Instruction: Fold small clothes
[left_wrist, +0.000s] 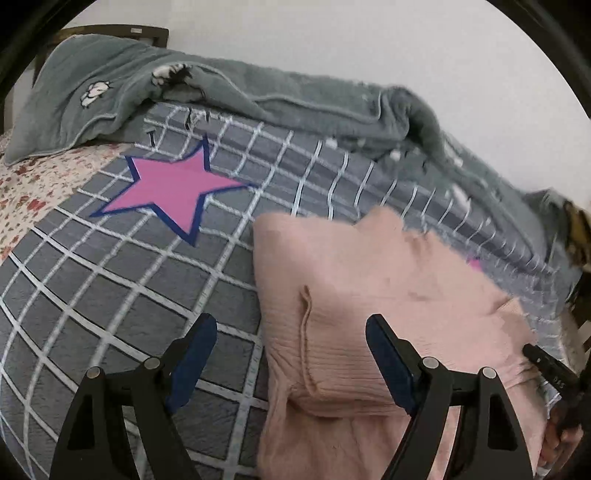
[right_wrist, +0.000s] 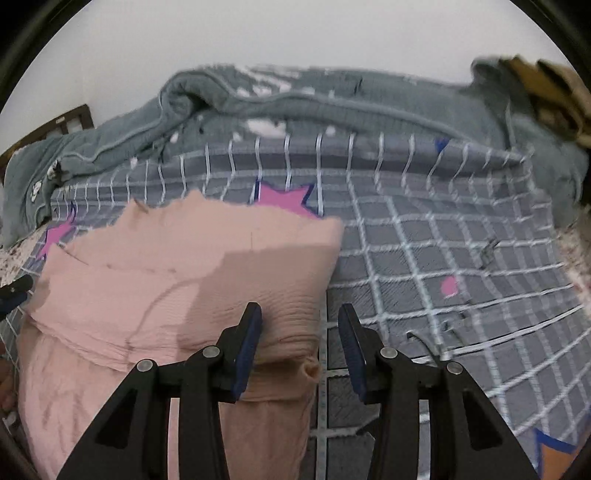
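A pink ribbed garment (left_wrist: 373, 295) lies partly folded on the grey checked bedspread (left_wrist: 110, 288). My left gripper (left_wrist: 291, 332) is open and empty, its jaws straddling the garment's left edge from just above. In the right wrist view the same pink garment (right_wrist: 177, 273) shows a folded upper layer over its lower part. My right gripper (right_wrist: 300, 319) is open and empty over the garment's right edge, one finger above the cloth and the other above the bedspread (right_wrist: 443, 258). The right gripper's tip (left_wrist: 546, 365) shows at the garment's right side in the left wrist view.
A rumpled grey-green blanket (left_wrist: 258, 88) lies along the far side of the bed by the white wall. A pink star (left_wrist: 173, 188) is printed on the bedspread. A floral sheet (left_wrist: 26, 192) shows at the left. A dark wooden headboard (right_wrist: 70, 122) stands behind.
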